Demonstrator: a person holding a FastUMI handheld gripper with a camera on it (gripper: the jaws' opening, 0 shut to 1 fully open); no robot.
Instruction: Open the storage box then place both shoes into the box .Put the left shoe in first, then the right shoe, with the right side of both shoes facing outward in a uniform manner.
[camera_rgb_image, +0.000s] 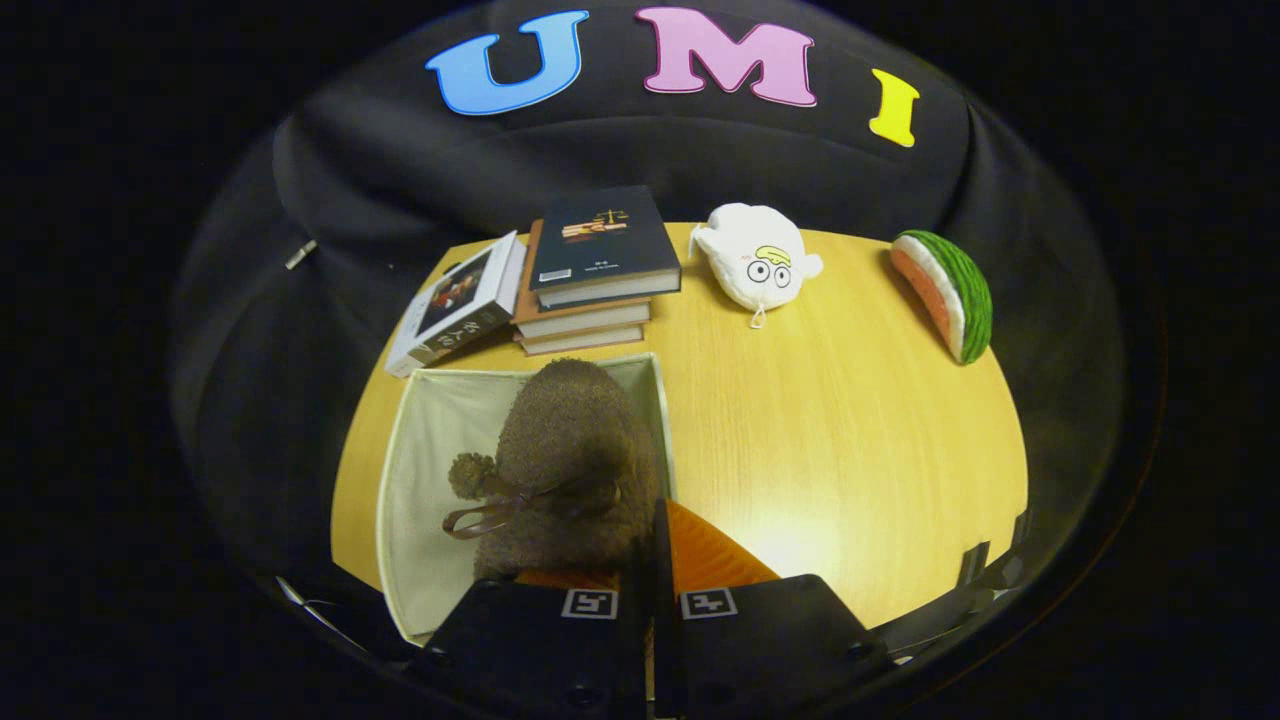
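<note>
- The hand-held gripper sits at the bottom centre of the frame, fingers nearly together, pinching the heel edge of a brown fuzzy shoe.
- The shoe, with a ribbon bow and pompom, hangs inside the open cream storage box, close against the box's right wall.
- Left of the shoe the box interior is free.
- Right of the box, the desk lies bare up to its edge.
- Farther up: stacked books, a white plush toy, a watermelon-slice plush.
</note>
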